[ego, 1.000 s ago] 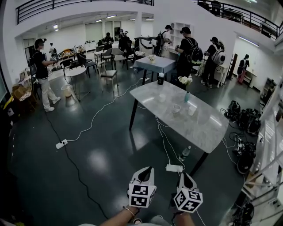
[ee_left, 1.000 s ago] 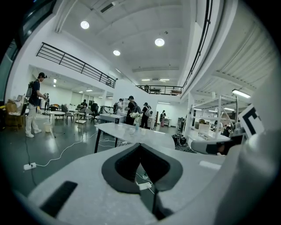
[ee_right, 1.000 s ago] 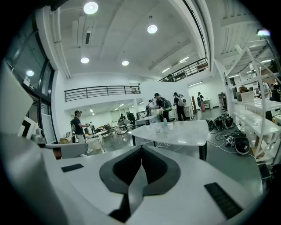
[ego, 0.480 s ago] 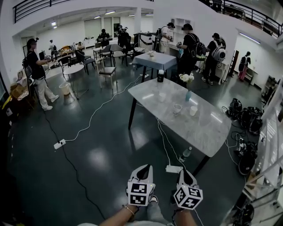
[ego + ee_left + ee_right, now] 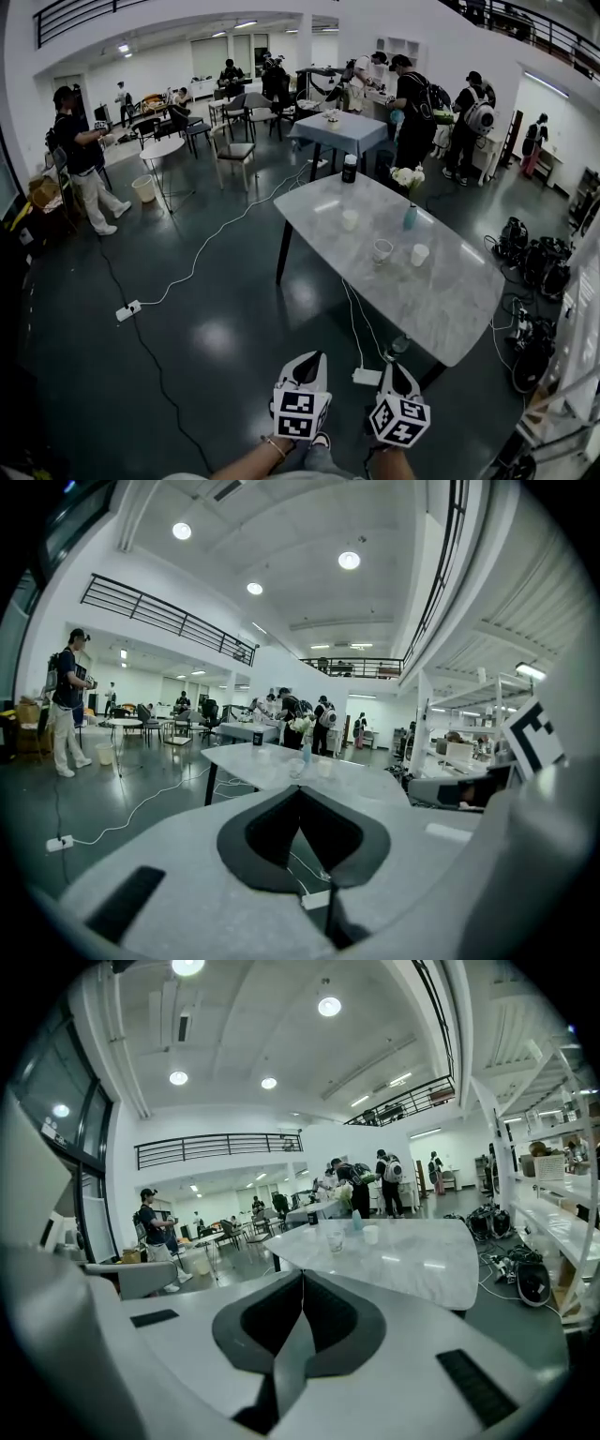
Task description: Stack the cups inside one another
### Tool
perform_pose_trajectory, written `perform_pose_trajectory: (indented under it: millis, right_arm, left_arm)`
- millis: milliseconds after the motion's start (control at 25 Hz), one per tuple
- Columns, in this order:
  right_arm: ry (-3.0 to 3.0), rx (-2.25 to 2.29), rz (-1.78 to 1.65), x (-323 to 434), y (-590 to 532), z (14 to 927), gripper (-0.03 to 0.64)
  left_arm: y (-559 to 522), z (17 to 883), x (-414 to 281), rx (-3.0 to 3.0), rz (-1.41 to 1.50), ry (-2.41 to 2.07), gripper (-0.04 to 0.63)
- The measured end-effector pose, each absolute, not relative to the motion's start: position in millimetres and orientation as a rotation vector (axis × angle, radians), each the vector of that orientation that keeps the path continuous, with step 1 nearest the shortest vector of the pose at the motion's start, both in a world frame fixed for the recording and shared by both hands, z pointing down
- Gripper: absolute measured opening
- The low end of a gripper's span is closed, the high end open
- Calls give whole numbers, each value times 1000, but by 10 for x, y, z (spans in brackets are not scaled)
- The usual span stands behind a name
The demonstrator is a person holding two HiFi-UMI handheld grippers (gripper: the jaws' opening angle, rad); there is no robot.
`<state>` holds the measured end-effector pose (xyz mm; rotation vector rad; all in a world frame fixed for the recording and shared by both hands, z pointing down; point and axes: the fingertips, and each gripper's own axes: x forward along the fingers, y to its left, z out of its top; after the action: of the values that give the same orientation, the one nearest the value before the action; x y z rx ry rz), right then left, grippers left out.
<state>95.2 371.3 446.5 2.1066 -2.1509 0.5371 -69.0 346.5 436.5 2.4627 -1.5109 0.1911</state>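
Three cups stand apart on the marble table (image 5: 441, 309): a pale cup (image 5: 350, 219) farthest back, a clear cup (image 5: 382, 250) in the middle and a white cup (image 5: 420, 254) to its right. My left gripper (image 5: 312, 357) and right gripper (image 5: 394, 368) are held side by side over the dark floor, well short of the table, both shut and empty. In the left gripper view the jaws (image 5: 300, 787) meet, with the cups (image 5: 297, 767) small and far ahead. In the right gripper view the right gripper (image 5: 302, 1274) points at the table, where the clear cup (image 5: 336, 1240) and white cup (image 5: 370, 1234) show.
A blue bottle (image 5: 411, 217), flowers (image 5: 406, 176) and a black canister (image 5: 349, 168) also stand on the table. White cables, a power strip (image 5: 368, 377) and a bottle (image 5: 394, 348) lie on the floor by the near table leg. Bags (image 5: 534, 262) sit at the right; people stand behind.
Both grippers have been carried forward together toward the marble table, which now looks nearer and larger. Both stay shut.
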Motion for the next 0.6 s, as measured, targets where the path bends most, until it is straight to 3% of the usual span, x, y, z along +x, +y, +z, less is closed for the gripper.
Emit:
perform_pose_trajectory:
  millis: [600]
  right_arm:
    - [-2130, 2104, 544, 1760, 2511, 4454, 8]
  left_arm:
    - [2307, 4358, 15, 2459, 210, -1513, -3]
